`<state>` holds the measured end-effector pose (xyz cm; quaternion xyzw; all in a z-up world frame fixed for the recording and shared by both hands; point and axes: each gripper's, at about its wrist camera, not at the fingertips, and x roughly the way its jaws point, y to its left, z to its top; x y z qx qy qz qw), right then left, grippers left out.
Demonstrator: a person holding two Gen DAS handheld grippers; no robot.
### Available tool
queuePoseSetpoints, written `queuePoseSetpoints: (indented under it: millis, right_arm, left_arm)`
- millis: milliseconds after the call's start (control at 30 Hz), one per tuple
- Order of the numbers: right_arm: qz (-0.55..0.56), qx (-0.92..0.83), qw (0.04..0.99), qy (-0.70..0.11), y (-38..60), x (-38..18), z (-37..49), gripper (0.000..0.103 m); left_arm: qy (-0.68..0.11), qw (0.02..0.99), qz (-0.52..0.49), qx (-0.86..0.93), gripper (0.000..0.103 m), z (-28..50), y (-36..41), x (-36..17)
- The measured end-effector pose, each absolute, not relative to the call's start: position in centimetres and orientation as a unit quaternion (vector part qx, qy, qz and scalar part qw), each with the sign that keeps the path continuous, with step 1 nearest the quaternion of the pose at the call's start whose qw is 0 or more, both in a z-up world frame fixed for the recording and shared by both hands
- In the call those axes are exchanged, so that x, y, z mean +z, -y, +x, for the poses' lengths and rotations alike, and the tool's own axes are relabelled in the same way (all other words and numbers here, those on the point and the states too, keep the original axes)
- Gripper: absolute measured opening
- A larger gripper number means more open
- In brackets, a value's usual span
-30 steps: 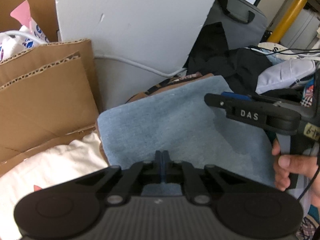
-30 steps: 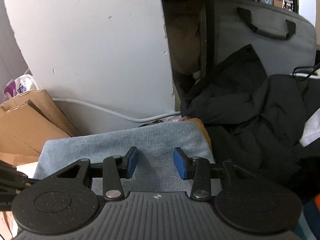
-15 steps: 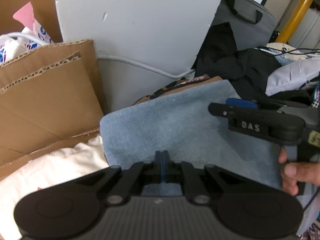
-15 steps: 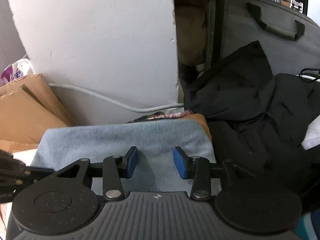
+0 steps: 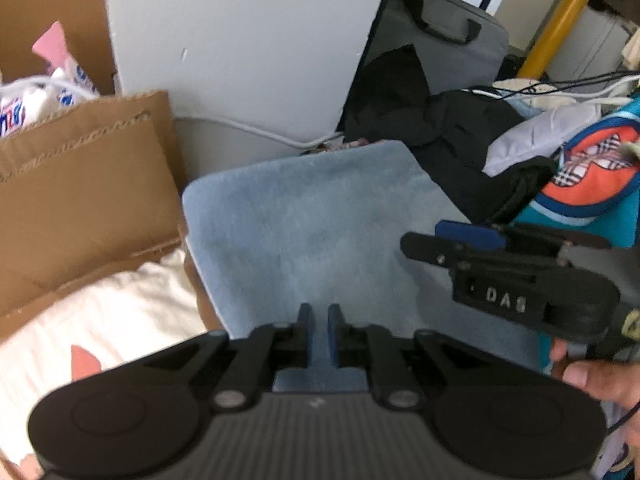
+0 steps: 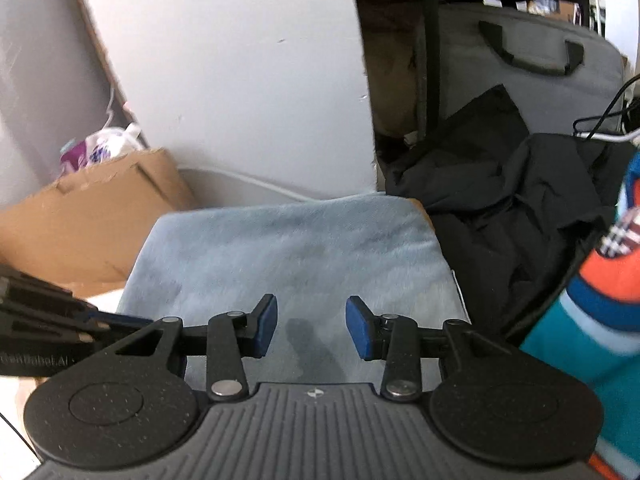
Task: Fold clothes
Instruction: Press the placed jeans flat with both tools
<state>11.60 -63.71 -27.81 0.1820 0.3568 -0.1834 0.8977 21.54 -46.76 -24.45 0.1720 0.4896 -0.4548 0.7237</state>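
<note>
A folded light-blue garment point(image 5: 312, 220) lies flat in front of both grippers, its far edge near a white panel; the right wrist view shows the garment point(image 6: 296, 248) squarely ahead. My left gripper point(image 5: 319, 334) hovers over the garment's near edge with its fingers parted by a narrow gap and nothing pinched between them. My right gripper point(image 6: 312, 326) stands open above the garment's near part, holding nothing. In the left wrist view the right gripper point(image 5: 448, 240) sits at the garment's right side, held by a hand point(image 5: 592, 376).
A cardboard box point(image 5: 80, 184) and cream cloth point(image 5: 100, 312) lie left of the garment. The white panel point(image 5: 240, 40) stands behind it. Black clothes point(image 5: 440, 128), a teal and orange garment point(image 5: 584, 176) and a grey bag point(image 5: 440, 36) crowd the right.
My left gripper's fingers, pressed together before, have parted slightly. Both grippers have drawn back from the garment, and the teal garment has come into the right wrist view.
</note>
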Motion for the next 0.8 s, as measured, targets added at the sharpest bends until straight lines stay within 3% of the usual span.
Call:
queuePoseSetpoints:
  millis: [533, 800]
  right_arm:
    - [0.156, -0.192, 0.892, -0.378, 60.6, -30.5, 5.9, 0.044]
    - [0.157, -0.216, 0.891, -0.367, 59.9, -30.9, 3.0, 0.044]
  left_arm:
    - [-0.492, 0.725, 0.172, -0.451, 0.008, 22.0, 46.0, -27.2]
    - [-0.496, 0.717, 0.174, -0.458, 0.008, 19.7, 44.7, -25.1]
